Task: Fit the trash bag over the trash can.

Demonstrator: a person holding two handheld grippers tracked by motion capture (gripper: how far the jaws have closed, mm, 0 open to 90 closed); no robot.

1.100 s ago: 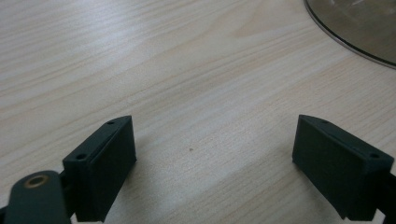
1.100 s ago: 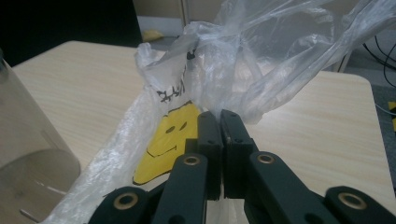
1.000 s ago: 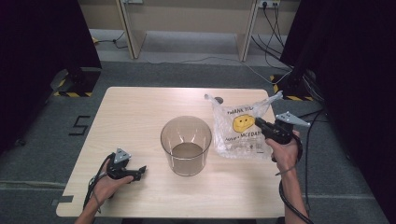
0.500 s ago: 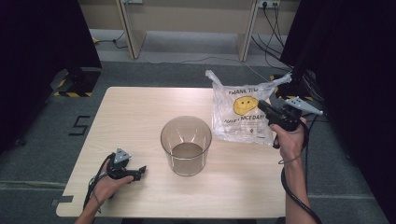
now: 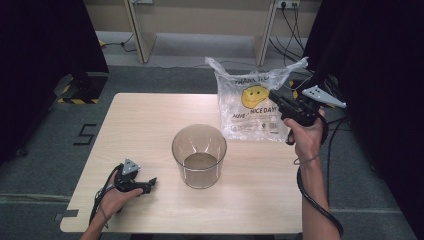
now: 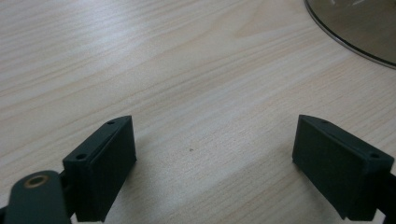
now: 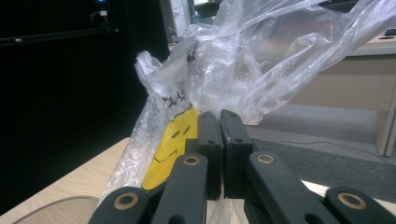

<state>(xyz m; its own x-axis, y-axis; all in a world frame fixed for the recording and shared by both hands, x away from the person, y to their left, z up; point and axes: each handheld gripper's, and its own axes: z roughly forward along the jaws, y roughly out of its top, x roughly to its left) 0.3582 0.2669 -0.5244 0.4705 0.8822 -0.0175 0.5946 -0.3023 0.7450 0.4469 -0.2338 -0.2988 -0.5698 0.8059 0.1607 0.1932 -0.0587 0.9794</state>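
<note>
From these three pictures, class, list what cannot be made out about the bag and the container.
- Plastic bag, high view: small print under the yellow face too small to read.
- Bag contents: crinkled plastic hides them.
- Clear container, left gripper view: cut off by the edge.
- Right gripper: closed jaws hide the pinched part.

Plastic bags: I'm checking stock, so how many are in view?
1: the plastic bag hangs over the table's far right, pinched in the right gripper.

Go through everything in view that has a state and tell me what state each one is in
Clear plastic smiley-face bag: lifted upright, bottom edge on the table, empty as far as shows.
Clear round plastic container: upright, open-topped, empty.
Right tool: shut on the bag's plastic.
Left tool: open, resting on the light wooden table.
</note>
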